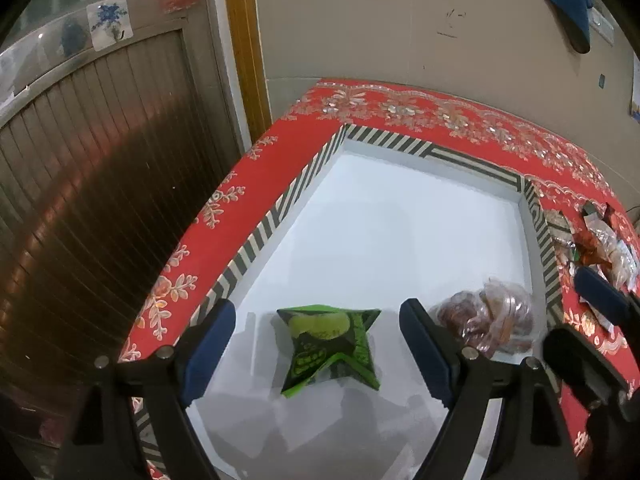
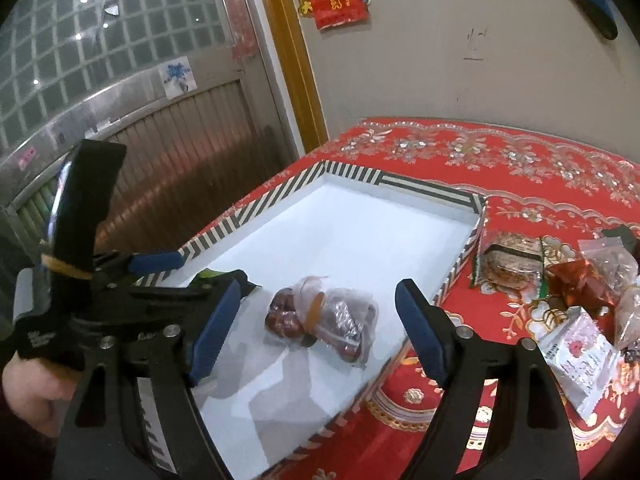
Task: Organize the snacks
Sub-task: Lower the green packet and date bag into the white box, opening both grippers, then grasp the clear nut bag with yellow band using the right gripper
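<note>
Nearest the camera, the left tool [image 1: 318, 354] is seen with its two blue pads spread wide, and nothing is pinched between them. A green snack pack [image 1: 330, 346] lies flat on the white floor of the tray [image 1: 280, 208], in the gap between the pads but not touched by them, so it looks as if it has been let go there. The right tool [image 2: 318, 328] is also spread wide and holds nothing. A clear bag of brown snacks [image 2: 324, 318] rests on the tray floor between its pads, again not touched. The two snacks are placed near each other at the near end of the tray, probably so the rest of the white floor is kept free for more. The tray has a striped rim and sits on a desk covered by a red cloth [image 2: 520, 160] with flowers. More snacks are left in a heap [image 2: 560, 280] on the cloth, just beside the right wall of the tray, still to be sorted. A hand [image 2: 28, 392] is seen gripping the handle of the left tool. The next snack is likely to be picked from the heap, and crinkly bags may slip when pinched.
</note>
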Motion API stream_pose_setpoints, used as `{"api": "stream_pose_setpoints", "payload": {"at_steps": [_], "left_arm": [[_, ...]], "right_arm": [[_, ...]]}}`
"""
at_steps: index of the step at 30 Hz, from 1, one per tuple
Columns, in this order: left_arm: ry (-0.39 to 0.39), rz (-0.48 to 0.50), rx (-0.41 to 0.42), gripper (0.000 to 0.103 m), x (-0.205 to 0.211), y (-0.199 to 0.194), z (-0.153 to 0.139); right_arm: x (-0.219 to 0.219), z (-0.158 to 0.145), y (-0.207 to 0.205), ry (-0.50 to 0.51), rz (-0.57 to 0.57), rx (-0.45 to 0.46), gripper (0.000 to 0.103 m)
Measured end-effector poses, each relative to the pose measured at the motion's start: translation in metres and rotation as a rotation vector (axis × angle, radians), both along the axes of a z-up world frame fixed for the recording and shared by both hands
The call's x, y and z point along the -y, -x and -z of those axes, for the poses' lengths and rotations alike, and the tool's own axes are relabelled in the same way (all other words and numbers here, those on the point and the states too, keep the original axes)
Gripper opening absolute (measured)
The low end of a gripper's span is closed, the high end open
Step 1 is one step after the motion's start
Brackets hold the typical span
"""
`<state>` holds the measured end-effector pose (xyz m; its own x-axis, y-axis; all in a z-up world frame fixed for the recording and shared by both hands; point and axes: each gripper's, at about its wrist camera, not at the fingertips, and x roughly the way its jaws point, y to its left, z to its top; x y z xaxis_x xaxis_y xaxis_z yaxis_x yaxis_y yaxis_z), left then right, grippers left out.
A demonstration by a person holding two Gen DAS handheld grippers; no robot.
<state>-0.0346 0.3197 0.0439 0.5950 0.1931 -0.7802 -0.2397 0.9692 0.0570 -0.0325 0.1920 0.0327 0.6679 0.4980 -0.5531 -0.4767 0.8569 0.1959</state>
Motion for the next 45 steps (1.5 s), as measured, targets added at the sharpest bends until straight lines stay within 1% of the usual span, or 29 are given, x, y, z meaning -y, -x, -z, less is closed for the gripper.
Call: {"api": "stream_pose_setpoints", "payload": {"at_steps": [4, 6, 9, 10, 13, 14, 17, 18, 19, 21, 23, 26, 28, 30, 31, 32, 34, 35, 37, 40, 41, 42, 45], "left_arm": [[0.007, 0.01, 0.017, 0.086, 0.01, -0.001, -0.005], [0.024, 0.018, 0.029, 0.086, 0.017, -0.003, -0.009], [0.061, 0.047, 0.056, 0.087, 0.037, -0.005, -0.02], [0.067, 0.064, 0.067, 0.088, 0.046, -0.005, -0.023], [0.084, 0.152, 0.098, 0.091, 0.085, -0.004, -0.032], [0.091, 0.187, 0.106, 0.091, 0.099, -0.004, -0.034], [0.087, 0.293, 0.141, 0.095, 0.145, 0.0, -0.037], [0.079, 0.325, 0.151, 0.096, 0.161, -0.002, -0.036], [0.07, 0.344, 0.151, 0.097, 0.171, -0.004, -0.033], [0.066, 0.375, 0.124, 0.097, 0.192, -0.016, -0.023], [0.055, 0.37, 0.095, 0.097, 0.205, -0.026, -0.013], [0.056, 0.346, 0.056, 0.097, 0.214, -0.042, 0.002], [0.096, 0.342, 0.048, 0.097, 0.211, -0.048, 0.011], [0.118, 0.35, 0.027, 0.097, 0.211, -0.051, 0.023], [0.101, 0.359, 0.029, 0.098, 0.213, -0.05, 0.026], [0.085, 0.377, 0.03, 0.098, 0.215, -0.049, 0.026], [0.132, 0.398, 0.047, 0.098, 0.214, -0.047, 0.024], [0.14, 0.398, 0.052, 0.098, 0.213, -0.047, 0.024], [0.142, 0.384, 0.059, 0.098, 0.21, -0.045, 0.022], [0.135, 0.381, 0.056, 0.098, 0.211, -0.045, 0.022], [0.132, 0.38, 0.054, 0.098, 0.211, -0.045, 0.023], [0.132, 0.38, 0.054, 0.098, 0.211, -0.046, 0.023], [0.143, 0.379, 0.061, 0.098, 0.208, -0.047, 0.022]], "right_arm": [[0.022, -0.003, 0.007, -0.027, 0.049, 0.028, 0.081], [0.037, -0.005, 0.01, -0.022, 0.085, 0.057, 0.081], [0.069, -0.011, 0.014, -0.022, 0.145, 0.105, 0.081], [0.086, -0.013, 0.016, -0.013, 0.169, 0.124, 0.081], [0.127, -0.018, 0.018, 0.017, 0.237, 0.148, 0.081], [0.149, -0.018, 0.018, 0.034, 0.275, 0.153, 0.081], [0.199, -0.017, 0.016, 0.07, 0.37, 0.145, 0.081], [0.21, -0.017, 0.016, 0.07, 0.385, 0.141, 0.081], [0.229, -0.017, 0.014, 0.047, 0.412, 0.121, 0.081], [0.249, -0.017, 0.009, -0.001, 0.422, 0.099, 0.081], [0.255, -0.016, 0.001, -0.003, 0.412, 0.081, 0.081], [0.244, -0.012, -0.016, 0.038, 0.346, 0.05, 0.081], [0.229, -0.009, -0.027, 0.089, 0.309, 0.034, 0.081], [0.215, -0.002, -0.043, 0.173, 0.282, -0.007, 0.081], [0.212, 0.0, -0.048, 0.2, 0.288, -0.013, 0.081], [0.208, 0.003, -0.056, 0.229, 0.286, -0.029, 0.081], [0.206, 0.009, -0.069, 0.251, 0.283, -0.071, 0.081], [0.207, 0.014, -0.077, 0.254, 0.287, -0.112, 0.081], [0.215, 0.018, -0.084, 0.235, 0.297, -0.157, 0.081], [0.222, 0.021, -0.086, 0.206, 0.299, -0.19, 0.08], [0.222, 0.023, -0.088, 0.207, 0.289, -0.203, 0.075], [0.219, 0.024, -0.09, 0.218, 0.281, -0.21, 0.073], [0.209, 0.028, -0.092, 0.291, 0.284, -0.221, 0.071]]}}
